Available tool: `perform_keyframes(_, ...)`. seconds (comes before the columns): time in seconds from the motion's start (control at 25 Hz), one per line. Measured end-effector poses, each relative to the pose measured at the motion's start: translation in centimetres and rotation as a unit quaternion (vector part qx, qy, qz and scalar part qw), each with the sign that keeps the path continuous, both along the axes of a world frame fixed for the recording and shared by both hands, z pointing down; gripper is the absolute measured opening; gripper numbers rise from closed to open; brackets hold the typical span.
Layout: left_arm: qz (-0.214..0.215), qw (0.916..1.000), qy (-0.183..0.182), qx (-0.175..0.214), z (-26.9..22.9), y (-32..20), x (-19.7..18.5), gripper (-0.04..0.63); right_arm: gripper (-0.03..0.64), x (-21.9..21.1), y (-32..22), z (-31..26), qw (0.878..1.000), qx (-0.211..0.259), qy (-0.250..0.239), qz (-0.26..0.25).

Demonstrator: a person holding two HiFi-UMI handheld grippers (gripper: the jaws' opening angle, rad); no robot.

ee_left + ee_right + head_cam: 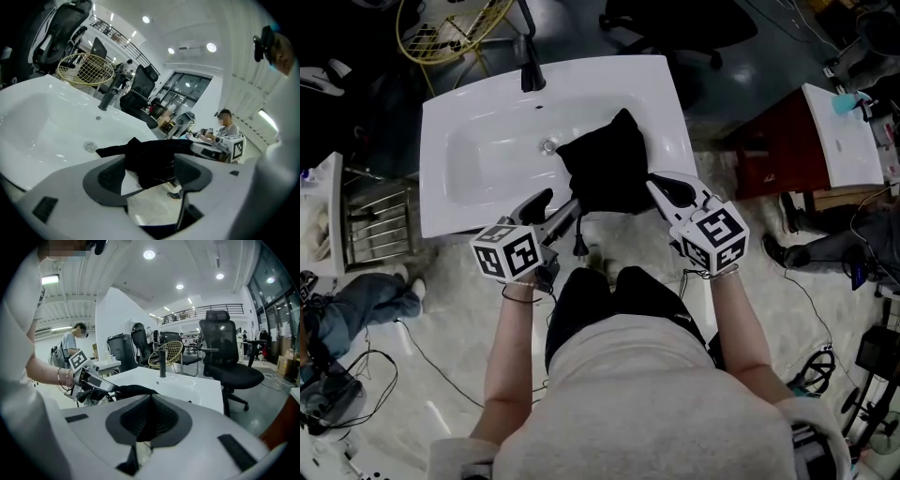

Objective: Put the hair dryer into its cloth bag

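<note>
Now the floppy cloth bag [605, 173], on the sink [469, 112] rim, is being pinched at its edge by the closed right gripper [659, 190]. The left gripper [555, 208] is being held wide apart around it. The hair dryer is likely being hidden inside, heavy.

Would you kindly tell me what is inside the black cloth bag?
Its contents are covered by the cloth bag. Only a dark cord with a plug shows, hanging below its lower left corner.

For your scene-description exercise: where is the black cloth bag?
In the head view the cloth bag lies over the white sink's front right rim, its edge pinched by the right gripper.
</note>
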State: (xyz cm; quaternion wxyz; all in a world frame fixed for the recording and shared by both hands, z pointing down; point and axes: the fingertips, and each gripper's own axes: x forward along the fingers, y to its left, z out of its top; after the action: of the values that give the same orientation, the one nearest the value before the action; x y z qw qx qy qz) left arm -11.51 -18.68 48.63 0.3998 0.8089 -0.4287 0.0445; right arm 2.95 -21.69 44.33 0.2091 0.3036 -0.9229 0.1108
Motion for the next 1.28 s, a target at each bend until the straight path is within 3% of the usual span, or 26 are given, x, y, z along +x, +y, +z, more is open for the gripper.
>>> perform_keyframes(0.12,0.000,0.9991,-0.042,0.005,0.6,0.4,-1.1,0.322,0.006,0.2,-0.4,0.0,1.000,-0.001,0.004,0.014)
perform_keyframes(0.4,0.096,0.9871,-0.128,-0.011,3.8,1.7,0.7,0.308,0.006,0.0,-0.4,0.6,1.000,-0.010,0.000,0.022)
perform_keyframes(0.52,0.106,0.9826,-0.153,-0.003,3.9,0.6,1.3,0.176,0.006,0.2,-0.4,0.4,1.000,-0.011,0.000,0.022)
perform_keyframes(0.64,0.118,0.9775,-0.175,-0.006,4.6,-0.3,1.9,0.115,0.006,0.5,-0.3,0.5,1.000,-0.011,0.001,0.022)
perform_keyframes(0.8,0.141,0.9762,-0.165,-0.005,4.4,-0.4,2.9,0.012,0.006,0.4,-0.3,0.3,1.000,-0.007,-0.005,0.028)
perform_keyframes(1.28,0.153,0.9813,-0.113,0.032,-0.3,2.7,4.9,0.009,0.006,1.7,-0.6,-0.5,0.999,0.010,-0.014,0.050)
